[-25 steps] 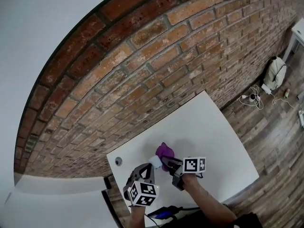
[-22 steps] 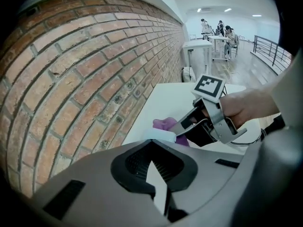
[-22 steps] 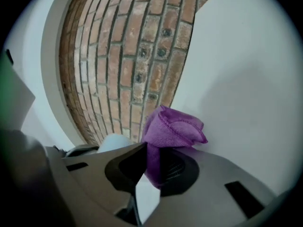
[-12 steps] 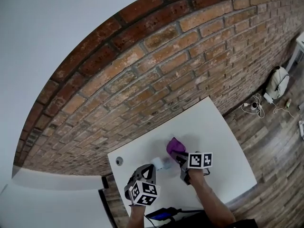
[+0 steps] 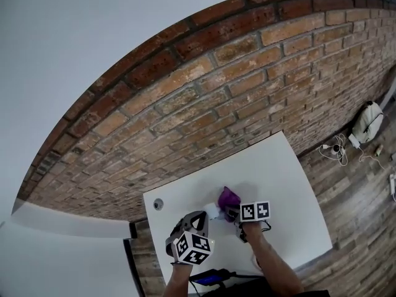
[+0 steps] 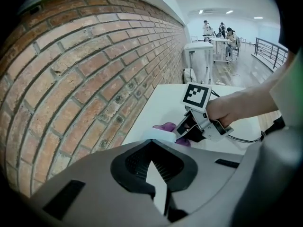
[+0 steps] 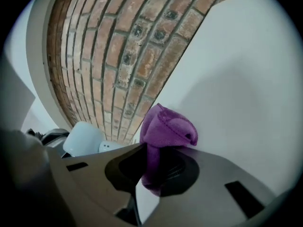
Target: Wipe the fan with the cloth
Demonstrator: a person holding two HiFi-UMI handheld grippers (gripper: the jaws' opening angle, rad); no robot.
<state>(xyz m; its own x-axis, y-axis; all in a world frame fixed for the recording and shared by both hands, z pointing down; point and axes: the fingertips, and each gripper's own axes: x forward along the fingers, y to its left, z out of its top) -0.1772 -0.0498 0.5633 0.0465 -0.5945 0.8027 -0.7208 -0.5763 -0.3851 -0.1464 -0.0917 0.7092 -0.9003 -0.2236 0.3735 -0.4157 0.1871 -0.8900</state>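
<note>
Down toward the tabletop the right gripper (image 5: pixel 230 206) has sunk since a second ago, rolling a little as it went, while the left gripper (image 5: pixel 203 216) has kept its spot near the front of the white table (image 5: pixel 278 184). In the right gripper view its jaws are clamped on a purple cloth (image 7: pixel 165 129); the bunched cloth stands up out of the jaws and ahead of them, with the table surface right behind it. The small white fan (image 5: pixel 212 211) lies on the table between the two grippers, just beyond the left gripper's tips and just beside the cloth. From the right gripper view its rounded pale body shows at the left, close to the dark bulk of the other gripper. The left gripper's jaws are drawn together, with only a thin white sliver showing in the slit between them. Whether that sliver is part of the fan or the table cannot be told. The table butts against a red brick wall (image 5: pixel 216 85), with a round hole (image 5: pixel 158 203) near its back corner, and wooden floor (image 5: pixel 359 190) lies to the right.
</note>
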